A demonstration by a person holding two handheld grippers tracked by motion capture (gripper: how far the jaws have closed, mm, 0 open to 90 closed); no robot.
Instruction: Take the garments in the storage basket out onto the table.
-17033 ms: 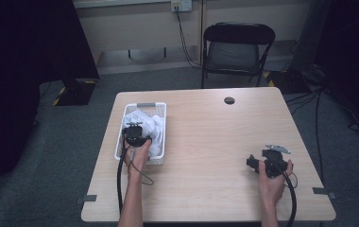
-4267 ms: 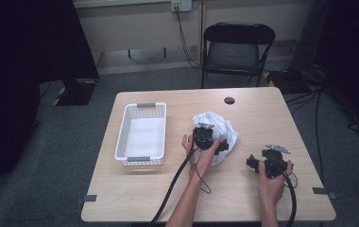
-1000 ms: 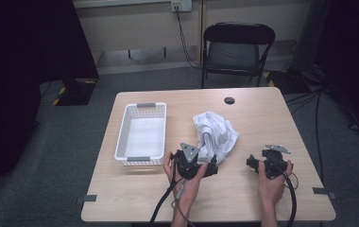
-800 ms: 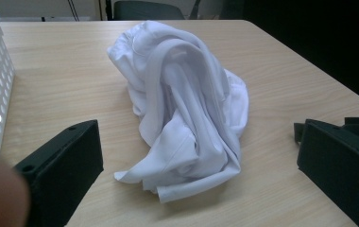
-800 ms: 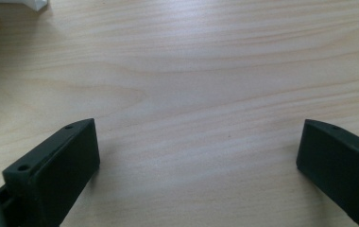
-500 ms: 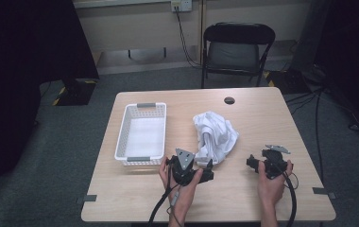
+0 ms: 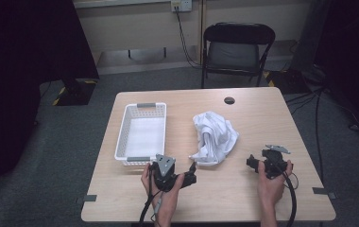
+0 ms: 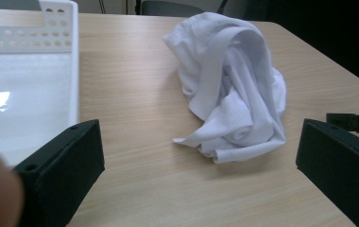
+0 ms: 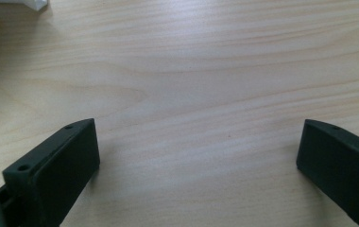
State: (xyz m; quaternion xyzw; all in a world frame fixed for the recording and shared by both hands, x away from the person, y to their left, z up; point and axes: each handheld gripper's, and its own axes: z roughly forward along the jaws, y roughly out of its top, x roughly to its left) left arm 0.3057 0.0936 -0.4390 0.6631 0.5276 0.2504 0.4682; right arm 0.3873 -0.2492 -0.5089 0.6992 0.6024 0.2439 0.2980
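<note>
Grey carpet and a pale back wall are seen from the high view, with a black folding chair (image 7: 238,47) set behind a light wooden tabletop (image 7: 243,189). On its left part a white perforated basket (image 7: 121,137) is placed lengthwise, and nothing is seen inside it. A crumpled white cloth (image 7: 214,135) is heaped near the middle, apart from the basket and with bare wood between them. A small dark round hole (image 7: 229,100) is seen near the far edge. The left tongs (image 7: 192,171) are held low at the near side, just in front of the basket's near end, pointing toward the cloth's near corner; the right tongs (image 7: 250,162) are held at the near right, well apart from the cloth. From the left gripper view, the basket (image 8: 71,56) is shown at the left with a bare, glossy floor, and the cloth (image 8: 236,90) is seen ahead on the wood, folded over itself; the left tongs (image 8: 201,156) are spread wide with nothing between them, and a blurred fingertip is seen at the lower left corner. From the right gripper view, bare wood grain is shown under the right tongs (image 9: 199,146), which are likewise spread wide and are gripping nothing.
</note>
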